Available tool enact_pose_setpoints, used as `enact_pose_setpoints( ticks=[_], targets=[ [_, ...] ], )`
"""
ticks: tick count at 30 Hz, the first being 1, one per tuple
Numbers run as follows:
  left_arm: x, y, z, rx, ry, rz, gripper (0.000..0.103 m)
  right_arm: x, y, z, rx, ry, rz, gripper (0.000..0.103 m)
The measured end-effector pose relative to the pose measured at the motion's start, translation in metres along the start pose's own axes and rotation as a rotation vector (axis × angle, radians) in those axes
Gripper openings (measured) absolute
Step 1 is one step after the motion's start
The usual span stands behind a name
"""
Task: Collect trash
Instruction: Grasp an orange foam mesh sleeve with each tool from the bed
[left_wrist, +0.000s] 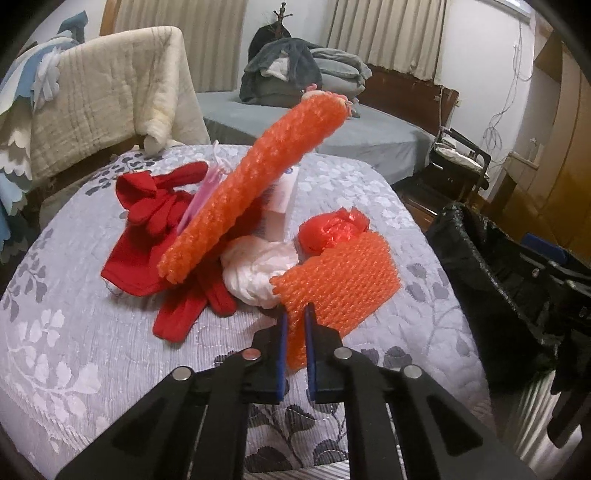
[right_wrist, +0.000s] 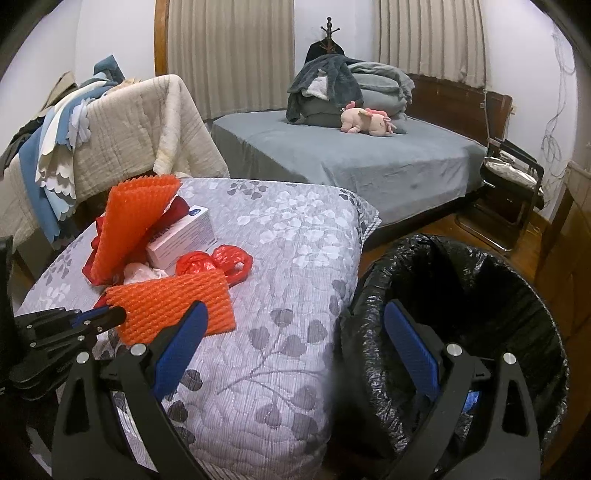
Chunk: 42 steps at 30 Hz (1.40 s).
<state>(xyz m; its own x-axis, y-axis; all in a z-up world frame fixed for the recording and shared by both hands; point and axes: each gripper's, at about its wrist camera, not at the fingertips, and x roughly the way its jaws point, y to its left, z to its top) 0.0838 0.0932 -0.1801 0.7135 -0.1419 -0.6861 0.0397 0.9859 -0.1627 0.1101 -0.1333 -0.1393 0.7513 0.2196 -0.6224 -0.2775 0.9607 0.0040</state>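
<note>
My left gripper (left_wrist: 295, 314) is shut on the near corner of a flat orange bubble-wrap sheet (left_wrist: 343, 280), which also shows in the right wrist view (right_wrist: 173, 306), where the left gripper (right_wrist: 110, 316) grips its left edge. A second orange bubble-wrap sheet (left_wrist: 251, 184) stands tilted over red gloves (left_wrist: 155, 210). A white crumpled wad (left_wrist: 258, 269), a red plastic bag (left_wrist: 328, 230) and a white box (right_wrist: 184, 236) lie in the pile. My right gripper (right_wrist: 295, 325) is open and empty, between the quilt edge and the black-lined trash bin (right_wrist: 461, 295).
The pile lies on a grey floral quilt (right_wrist: 277, 258). A chair with a cream blanket (right_wrist: 129, 122) stands behind it on the left. A bed (right_wrist: 351, 155) with folded bedding and a pink plush toy (right_wrist: 365, 122) is beyond. The bin (left_wrist: 517, 280) stands right of the quilt.
</note>
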Motion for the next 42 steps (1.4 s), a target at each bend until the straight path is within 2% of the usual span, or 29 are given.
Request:
enact_pose_setpoints(
  ticks=[6, 13, 32, 36, 42],
  targets=[
    [-0.016, -0.001, 0.000, -0.002, -0.030, -0.002, 0.008, -0.003, 0.004, 0.003, 0.000, -0.009, 0.011, 0.094],
    [-0.040, 0.017, -0.009, -0.034, -0.037, 0.025, 0.008, -0.001, 0.025, 0.005, -0.024, -0.008, 0.048, 0.094],
    [-0.119, 0.103, -0.038, -0.234, -0.136, 0.242, 0.008, 0.004, 0.108, 0.024, -0.125, -0.032, 0.183, 0.094],
    [-0.120, 0.112, -0.037, -0.243, -0.153, 0.267, 0.008, 0.007, 0.122, 0.030, -0.143, -0.042, 0.197, 0.094],
    [-0.108, 0.112, -0.021, -0.230, -0.180, 0.260, 0.008, 0.022, 0.139, 0.044, -0.152, -0.043, 0.203, 0.094]
  ],
)
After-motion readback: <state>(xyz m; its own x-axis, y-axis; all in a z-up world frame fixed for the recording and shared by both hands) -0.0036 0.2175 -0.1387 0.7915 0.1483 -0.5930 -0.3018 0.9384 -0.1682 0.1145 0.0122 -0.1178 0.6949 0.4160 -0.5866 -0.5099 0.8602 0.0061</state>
